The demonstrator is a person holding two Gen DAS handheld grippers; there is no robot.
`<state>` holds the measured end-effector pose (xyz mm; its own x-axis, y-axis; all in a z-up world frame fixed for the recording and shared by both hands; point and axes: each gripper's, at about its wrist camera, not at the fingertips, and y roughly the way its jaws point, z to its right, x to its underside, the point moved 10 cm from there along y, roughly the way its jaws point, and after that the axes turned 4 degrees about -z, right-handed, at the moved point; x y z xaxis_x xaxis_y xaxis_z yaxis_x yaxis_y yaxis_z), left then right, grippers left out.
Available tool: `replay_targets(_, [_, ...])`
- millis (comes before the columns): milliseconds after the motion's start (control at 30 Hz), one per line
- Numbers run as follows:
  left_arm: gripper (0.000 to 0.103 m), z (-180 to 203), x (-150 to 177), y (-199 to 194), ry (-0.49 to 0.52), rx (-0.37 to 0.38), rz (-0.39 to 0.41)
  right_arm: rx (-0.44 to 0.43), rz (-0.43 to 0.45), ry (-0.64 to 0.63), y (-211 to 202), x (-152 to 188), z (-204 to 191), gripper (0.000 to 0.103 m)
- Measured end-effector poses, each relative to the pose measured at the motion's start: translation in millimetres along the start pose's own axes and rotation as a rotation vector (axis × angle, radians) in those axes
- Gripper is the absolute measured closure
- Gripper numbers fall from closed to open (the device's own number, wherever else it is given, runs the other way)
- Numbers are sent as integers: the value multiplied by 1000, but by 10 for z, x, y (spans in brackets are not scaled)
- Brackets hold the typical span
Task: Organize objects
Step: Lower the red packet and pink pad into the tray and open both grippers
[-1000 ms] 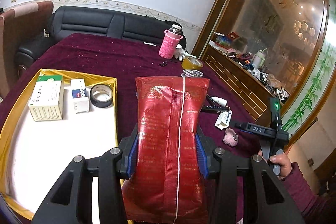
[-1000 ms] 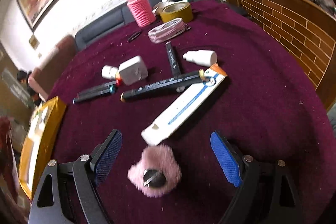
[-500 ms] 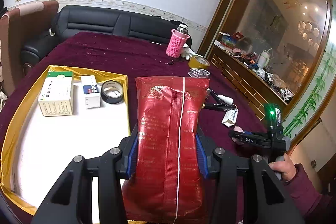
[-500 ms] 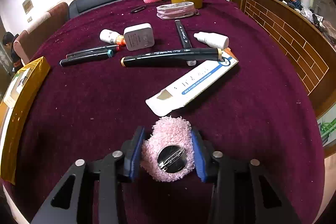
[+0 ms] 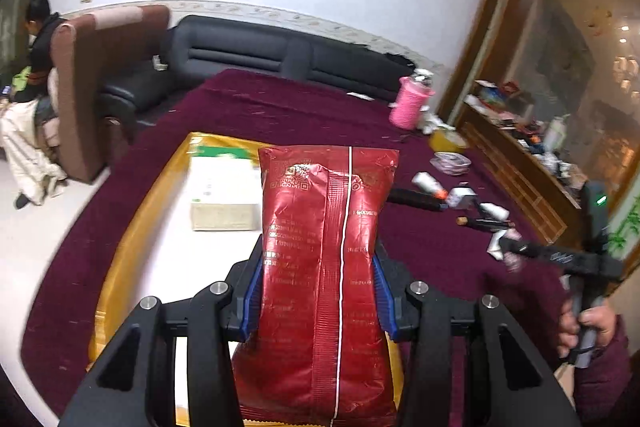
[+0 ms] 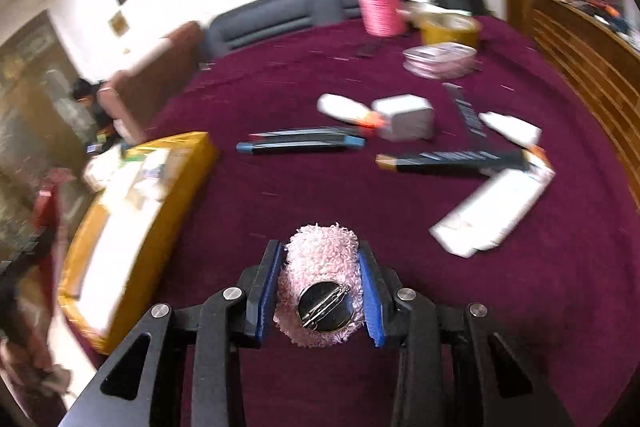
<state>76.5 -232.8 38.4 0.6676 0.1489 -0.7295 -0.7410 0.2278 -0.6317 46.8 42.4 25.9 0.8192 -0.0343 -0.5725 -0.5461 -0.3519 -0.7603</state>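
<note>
My left gripper [image 5: 318,291] is shut on a tall red foil packet [image 5: 326,251] and holds it upright above the right edge of a gold-rimmed white tray [image 5: 132,227]. A green and white box [image 5: 224,195] lies in the tray behind the packet. My right gripper [image 6: 320,291] is shut on a fluffy pink brooch [image 6: 320,267] with its metal pin back facing the camera, held above the maroon tablecloth [image 6: 280,211]. The tray also shows in the right wrist view [image 6: 132,211], to the left of the gripper.
On the cloth lie dark markers [image 6: 300,145], a white cube [image 6: 408,117], small white bottles [image 6: 340,107], a long white box [image 6: 492,219], a clear case [image 6: 440,59], yellow tape [image 6: 450,29] and a pink-sleeved bottle [image 6: 378,5]. A black sofa [image 5: 256,55] stands behind the table.
My right gripper closed on the pink brooch, lifted it and swung left towards the tray. My left gripper moved left with the red packet over the tray.
</note>
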Motion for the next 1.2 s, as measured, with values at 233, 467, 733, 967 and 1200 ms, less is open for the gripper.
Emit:
replay_targets(233, [58, -386, 95, 217, -13, -84, -98, -204, -77, -96, 386, -212, -1159, 63])
replay_targets(467, [58, -463, 196, 601, -46, -69, -208, -212, -178, -203, 1021, -281, -1975, 63])
replay_targets(733, [57, -476, 243, 890, -66, -78, -277, -120, -256, -184, 1636, -321, -1862, 63])
replay_targets(967, [48, -470, 247, 908, -79, -65, -293, -61, -265, -209, 1739, -326, -1808, 62])
replay_targets(1200, [29, -484, 243, 905, -127, -29, -296, -64, -222, -204, 1664, -364, -1829, 48])
